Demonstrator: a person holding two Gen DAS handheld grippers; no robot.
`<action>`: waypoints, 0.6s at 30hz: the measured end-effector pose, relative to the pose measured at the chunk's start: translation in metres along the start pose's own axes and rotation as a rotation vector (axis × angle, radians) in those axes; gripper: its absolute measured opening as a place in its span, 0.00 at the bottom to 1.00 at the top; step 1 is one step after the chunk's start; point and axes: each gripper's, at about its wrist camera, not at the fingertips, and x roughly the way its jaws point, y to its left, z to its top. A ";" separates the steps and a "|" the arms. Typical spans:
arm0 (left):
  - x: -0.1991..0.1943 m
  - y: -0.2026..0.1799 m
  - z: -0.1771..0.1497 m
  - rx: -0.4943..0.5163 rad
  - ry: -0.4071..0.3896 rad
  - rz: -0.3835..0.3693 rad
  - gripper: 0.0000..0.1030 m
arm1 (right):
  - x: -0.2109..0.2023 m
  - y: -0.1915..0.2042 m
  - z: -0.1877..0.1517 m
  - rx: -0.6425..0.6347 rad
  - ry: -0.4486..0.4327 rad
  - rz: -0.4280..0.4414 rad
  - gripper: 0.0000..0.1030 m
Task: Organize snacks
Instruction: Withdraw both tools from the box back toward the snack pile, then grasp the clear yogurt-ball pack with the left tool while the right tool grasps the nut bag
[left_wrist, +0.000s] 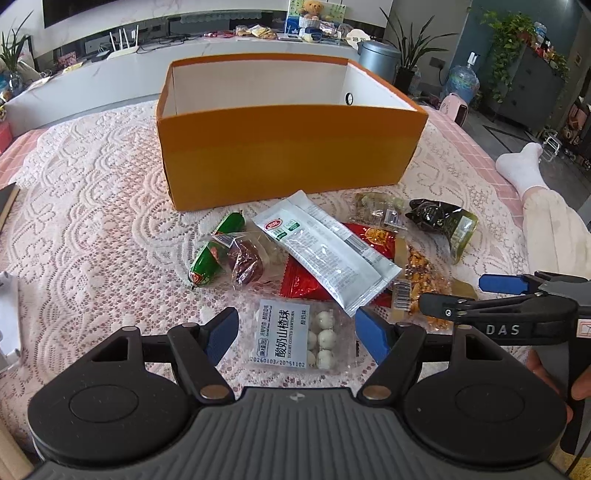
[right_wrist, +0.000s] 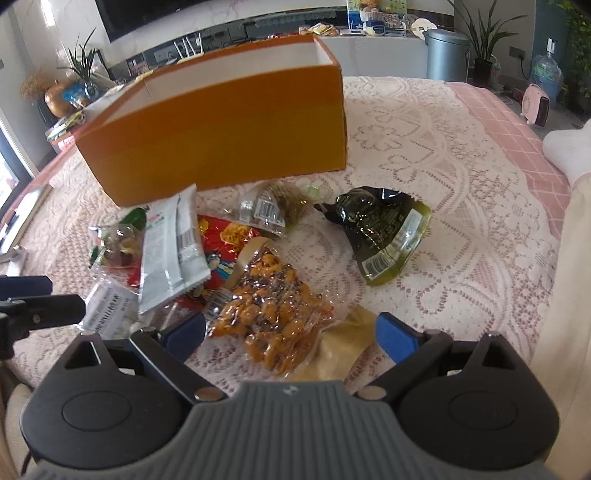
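Bright, even daylight; sharp centre, fisheye-bent edges, glare on wrappers.

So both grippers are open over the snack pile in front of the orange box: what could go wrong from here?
1. The left gripper straddles the yogurt hawthorn ball pack, whose far edge lies under the long white packet; lifting it may drag that packet along.
2. The right gripper brackets the orange vacuum-packed snack, a slick, lumpy pouch that could slip from the pads.
3. The two grippers work close together, so they might collide.
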 end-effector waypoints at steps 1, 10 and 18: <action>0.004 0.000 0.000 0.003 0.005 0.003 0.82 | 0.004 0.001 0.001 -0.006 0.006 -0.005 0.91; 0.032 0.012 -0.003 -0.019 0.062 0.000 0.82 | 0.027 0.006 0.003 -0.025 0.006 0.046 0.86; 0.039 0.022 -0.006 -0.033 0.057 -0.025 0.82 | 0.031 0.022 -0.001 -0.116 -0.022 0.025 0.81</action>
